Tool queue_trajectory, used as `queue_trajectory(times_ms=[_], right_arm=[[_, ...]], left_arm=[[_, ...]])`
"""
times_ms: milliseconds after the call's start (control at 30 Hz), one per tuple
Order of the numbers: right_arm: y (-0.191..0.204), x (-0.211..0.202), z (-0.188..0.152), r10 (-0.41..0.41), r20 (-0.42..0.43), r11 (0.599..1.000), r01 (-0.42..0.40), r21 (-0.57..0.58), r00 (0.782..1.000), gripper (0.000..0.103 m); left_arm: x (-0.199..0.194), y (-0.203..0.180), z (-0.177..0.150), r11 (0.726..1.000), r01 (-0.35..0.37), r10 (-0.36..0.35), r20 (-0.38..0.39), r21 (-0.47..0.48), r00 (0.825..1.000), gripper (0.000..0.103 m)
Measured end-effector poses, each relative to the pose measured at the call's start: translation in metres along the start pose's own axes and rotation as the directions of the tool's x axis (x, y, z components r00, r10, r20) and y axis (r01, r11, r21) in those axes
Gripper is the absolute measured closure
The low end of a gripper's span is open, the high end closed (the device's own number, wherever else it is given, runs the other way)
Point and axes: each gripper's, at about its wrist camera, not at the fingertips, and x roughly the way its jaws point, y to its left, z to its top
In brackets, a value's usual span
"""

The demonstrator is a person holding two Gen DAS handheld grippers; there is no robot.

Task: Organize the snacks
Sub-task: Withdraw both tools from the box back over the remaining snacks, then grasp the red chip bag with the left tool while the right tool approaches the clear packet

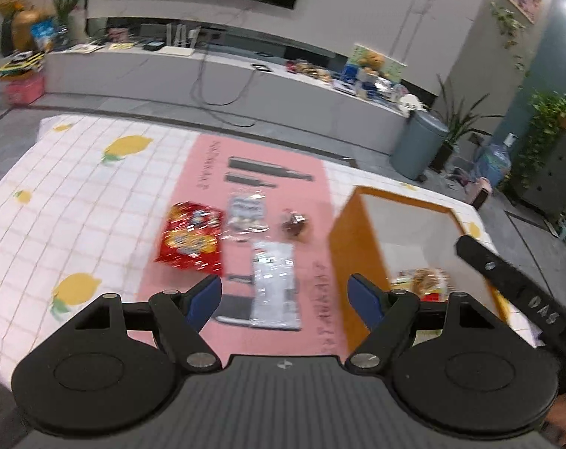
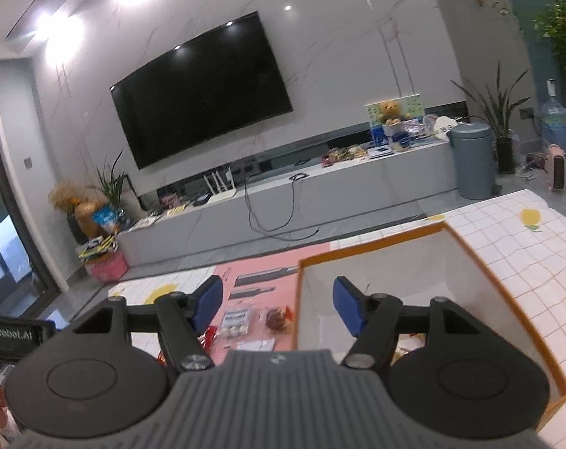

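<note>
Nearest the box (image 1: pixel 352 247), on its left side, the left gripper (image 1: pixel 285 295) hangs over the pink mat (image 1: pixel 208 172) with its jaws spread wide and nothing between them. Just past its blue pads lies a clear packet (image 1: pixel 273 280), flat on the mat beside the box's orange wall. Inside the box, at its near end, one yellow-and-red snack (image 1: pixel 421 278) already rests on the white floor; the right gripper (image 2: pixel 279 301) hovers at the box's left wall, jaws released and empty, so that packet looks freshly delivered.

Left of the box and a little farther out sit a small dark red sweet (image 1: pixel 294 222), then a clear bag of pale round pieces (image 1: pixel 245 213), and beyond that, farthest from the box, a red crisp bag (image 1: pixel 191 239). All four lie loose on the mat, apart from each other.

The step in hand seems to be the turn from one drop to the next pickup. The clear packet is the likeliest target: it calls for the left gripper to tip down and close on an edge of the thin film, which may slide or crumple, and then to carry it right over the orange wall.
</note>
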Motion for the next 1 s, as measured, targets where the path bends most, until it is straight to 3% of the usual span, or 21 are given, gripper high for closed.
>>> queue_trajectory(times_ms=[200, 267, 500, 600, 667, 867, 1000], right_arm=[[0.022, 0.003, -0.012, 0.034, 0.045, 0.997, -0.030, -0.070, 0.998, 0.038], [0.027, 0.008, -0.015, 0.058, 0.048, 0.996, -0.054, -0.076, 0.997, 0.033], [0.051, 0.038, -0.036, 0.077, -0.036, 0.988, -0.081, -0.132, 0.996, 0.030], [0.062, 0.059, -0.049, 0.059, -0.113, 0.980, -0.080, -0.185, 0.992, 0.030], [0.071, 0.072, -0.061, 0.038, -0.153, 0.969, -0.074, -0.235, 0.988, 0.030], [0.081, 0.118, -0.089, 0.018, -0.274, 0.952, -0.100, -0.290, 0.962, 0.030], [0.074, 0.156, -0.103, -0.043, -0.355, 0.967, -0.050, -0.251, 0.934, 0.030]], left_arm=[[0.009, 0.042, -0.004, 0.997, -0.021, 0.022, 0.013, -0.074, 1.000, 0.014], [0.012, 0.057, -0.004, 0.995, -0.026, 0.028, 0.023, -0.099, 0.999, 0.014], [0.031, 0.094, 0.000, 0.987, -0.042, 0.049, 0.041, -0.157, 0.998, 0.014], [0.048, 0.096, -0.005, 0.999, -0.021, 0.024, 0.084, -0.042, 0.996, 0.014], [0.063, 0.092, -0.006, 0.999, -0.043, 0.040, 0.070, 0.034, 0.997, 0.014], [0.113, 0.090, 0.007, 0.996, -0.076, 0.077, -0.022, 0.042, 0.997, 0.014], [0.137, 0.088, 0.016, 0.992, -0.123, 0.125, -0.049, 0.039, 0.991, 0.014]])
